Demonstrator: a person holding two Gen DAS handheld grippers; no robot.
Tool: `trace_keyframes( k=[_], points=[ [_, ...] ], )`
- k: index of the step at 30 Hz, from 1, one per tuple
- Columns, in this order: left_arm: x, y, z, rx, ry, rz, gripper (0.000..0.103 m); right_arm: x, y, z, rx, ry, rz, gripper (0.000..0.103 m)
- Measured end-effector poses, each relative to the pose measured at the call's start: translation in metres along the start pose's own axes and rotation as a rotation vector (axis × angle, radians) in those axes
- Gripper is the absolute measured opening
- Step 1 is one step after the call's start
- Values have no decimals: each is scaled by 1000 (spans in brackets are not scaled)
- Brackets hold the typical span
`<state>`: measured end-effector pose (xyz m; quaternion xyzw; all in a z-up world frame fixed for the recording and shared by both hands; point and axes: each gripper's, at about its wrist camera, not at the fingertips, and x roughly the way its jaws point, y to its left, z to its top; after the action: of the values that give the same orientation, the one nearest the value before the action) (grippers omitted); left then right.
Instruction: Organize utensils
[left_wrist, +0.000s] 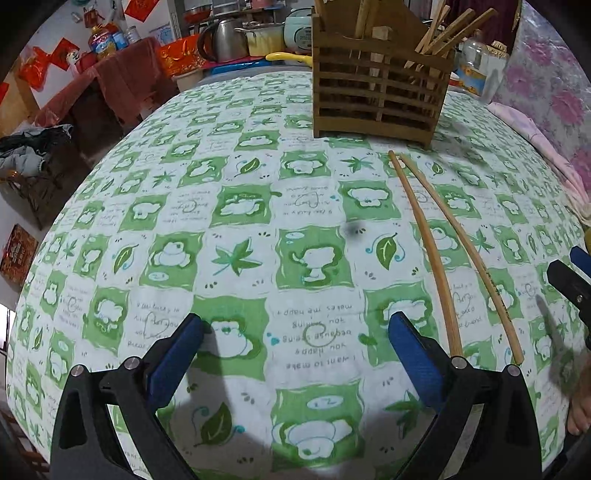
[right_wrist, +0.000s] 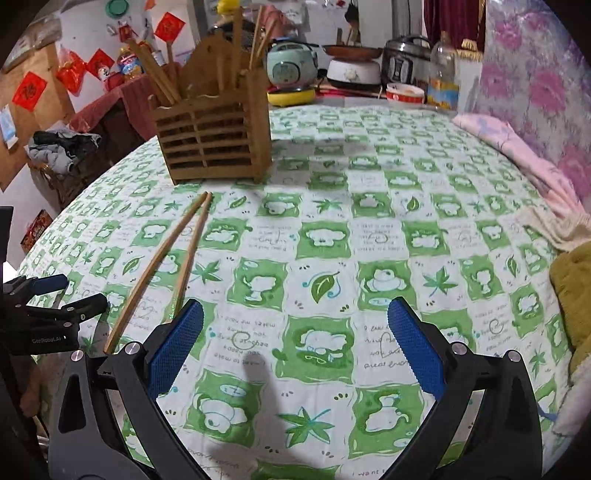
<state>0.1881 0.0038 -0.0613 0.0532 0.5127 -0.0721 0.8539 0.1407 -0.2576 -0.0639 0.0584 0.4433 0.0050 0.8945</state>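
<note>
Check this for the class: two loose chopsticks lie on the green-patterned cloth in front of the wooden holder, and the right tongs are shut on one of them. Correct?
Not quite. The two chopsticks do lie before the wooden holder, but the right wrist view shows the right tongs open and holding nothing.

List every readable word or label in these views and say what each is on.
"GenRoboLAI", partly cut off: side of the left gripper.
"you happy", "because seeing", "I want to make", upside down: tablecloth.
"great friend": tablecloth, right wrist view.
Red wall decorations, bottle labels, chopstick print: too blurred.
</note>
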Motion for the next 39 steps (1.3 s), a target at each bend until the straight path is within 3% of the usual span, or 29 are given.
trace_keyframes(
  k=[5, 14, 23, 26, 28, 31, 33, 36, 39],
  points=[
    [1, 0, 1, -1, -8, -2, 99, 2, 6, 0, -27, 15, -27, 97],
    [0, -2, 1, 3, -35, -1, 99, -2, 10, -4, -55, 20, 13, 97],
    [0, -1, 0, 2, -33, -1, 99, -11, 33, -13, -181, 8, 77, 96],
    [0, -2, -1, 2, -33, -1, 99, -22, 58, -24, -314, -39, 60, 95],
    [0, -1, 0, 2, -33, -1, 99, -24, 70, -29, -379, -50, 41, 89],
    [0, -2, -1, 2, -33, -1, 99, -18, 79, -32, -433, -17, 17, 69],
    [0, -2, -1, 2, -33, -1, 99, -10, 77, -30, -425, 36, 45, 47],
    [0, -2, -1, 2, -33, 0, 99, -6, 66, -26, -360, 55, 43, 35],
    [0, -1, 0, 2, -34, -1, 99, -3, 51, -22, -277, 62, 32, 29]
  ],
)
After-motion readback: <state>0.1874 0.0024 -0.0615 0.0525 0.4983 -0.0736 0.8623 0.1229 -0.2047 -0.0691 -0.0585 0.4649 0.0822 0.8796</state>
